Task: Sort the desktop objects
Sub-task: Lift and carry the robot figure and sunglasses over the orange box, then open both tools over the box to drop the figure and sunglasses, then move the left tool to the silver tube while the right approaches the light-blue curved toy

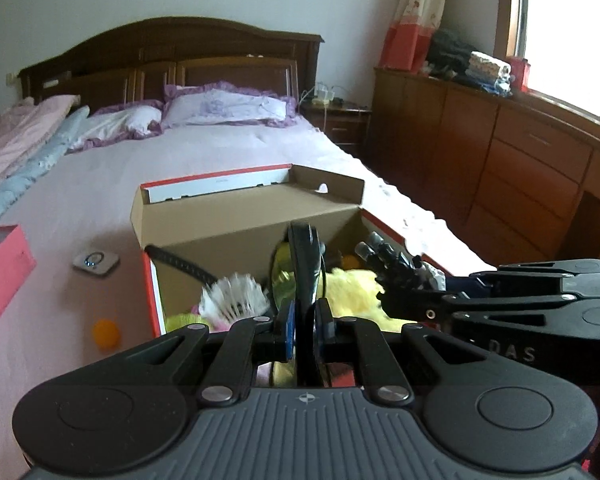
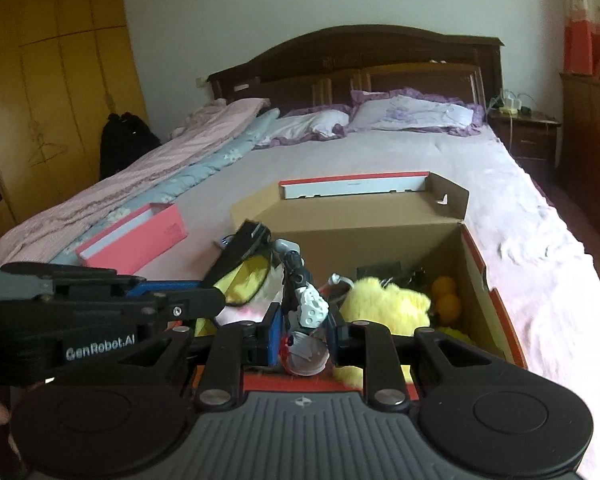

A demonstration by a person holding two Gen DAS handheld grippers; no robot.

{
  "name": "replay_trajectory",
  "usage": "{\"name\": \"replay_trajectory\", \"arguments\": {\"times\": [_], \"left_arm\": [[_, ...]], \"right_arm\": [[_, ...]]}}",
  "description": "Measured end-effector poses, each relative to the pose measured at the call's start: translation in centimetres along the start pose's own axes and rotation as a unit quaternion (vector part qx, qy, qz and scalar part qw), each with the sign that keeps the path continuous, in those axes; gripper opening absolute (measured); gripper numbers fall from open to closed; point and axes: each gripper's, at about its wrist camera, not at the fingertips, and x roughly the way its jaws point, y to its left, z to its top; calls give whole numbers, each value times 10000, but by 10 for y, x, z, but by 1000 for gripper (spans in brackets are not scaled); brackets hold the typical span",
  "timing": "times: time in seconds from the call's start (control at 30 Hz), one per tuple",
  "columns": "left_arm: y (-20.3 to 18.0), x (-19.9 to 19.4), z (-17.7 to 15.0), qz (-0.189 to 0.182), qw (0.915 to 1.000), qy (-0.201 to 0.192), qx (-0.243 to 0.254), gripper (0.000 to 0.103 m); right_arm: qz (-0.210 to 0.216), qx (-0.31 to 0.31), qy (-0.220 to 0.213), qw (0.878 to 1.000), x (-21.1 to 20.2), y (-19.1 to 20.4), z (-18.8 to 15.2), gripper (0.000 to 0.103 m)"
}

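An open cardboard box (image 1: 236,216) with red outer sides sits on the bed, seen also in the right wrist view (image 2: 364,240). My left gripper (image 1: 303,320) is shut on black-framed glasses with yellow lenses (image 1: 304,264), held above the box's near end. From the right wrist view the left gripper (image 2: 216,300) comes in from the left with the glasses (image 2: 240,256). My right gripper (image 2: 304,332) is shut on a black, white and grey toy robot figure (image 2: 306,308). In the left wrist view the right gripper (image 1: 386,300) holds the figure (image 1: 396,266) over the box's right side.
Inside the box lie a white shuttlecock (image 1: 234,294), a yellow plush (image 2: 384,300) and orange balls (image 2: 446,296). On the sheet left of it are a pink box (image 2: 140,240), a small white square device (image 1: 96,262) and an orange ball (image 1: 106,334). Wooden drawers (image 1: 520,160) stand at the right.
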Motion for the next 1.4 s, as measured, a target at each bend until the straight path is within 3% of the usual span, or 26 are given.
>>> {"name": "replay_trajectory", "arguments": {"times": [0.1, 0.17, 0.23, 0.33, 0.53, 0.73, 0.9, 1.2, 1.27, 1.4], "left_arm": [[4, 15, 10, 34, 9999, 65, -102, 31], [7, 22, 12, 58, 9998, 116, -174, 50], [9, 25, 11, 74, 9997, 129, -214, 51], [8, 22, 3, 71, 9996, 131, -250, 61], [2, 5, -19, 39, 9997, 66, -226, 70], [-14, -12, -46, -167, 9994, 193, -213, 71], [-31, -10, -76, -466, 9967, 625, -204, 77], [-44, 10, -129, -777, 9842, 1577, -196, 78], [-44, 15, -134, -767, 9829, 1666, -177, 78], [-44, 24, -138, -820, 9811, 1745, -151, 78]], "right_arm": [[-124, 49, 31, 9999, 19, -7, 13, 25], [-192, 74, 50, 9998, 30, -11, 17, 28], [-230, 126, 41, 9996, 35, -14, 20, 28], [-237, 195, 7, 9995, 34, -19, 17, 32], [-254, 422, 15, 9988, 20, -31, -6, 33], [-346, 668, 259, 9968, 2, -42, -47, 38], [-443, 737, 724, 9937, 2, -49, -84, 39], [-502, 396, 1253, 9901, 21, -61, -118, 53], [-367, 268, 1306, 9904, 27, -64, -121, 58], [-280, -131, 1555, 9874, 48, -67, -126, 58]]}}
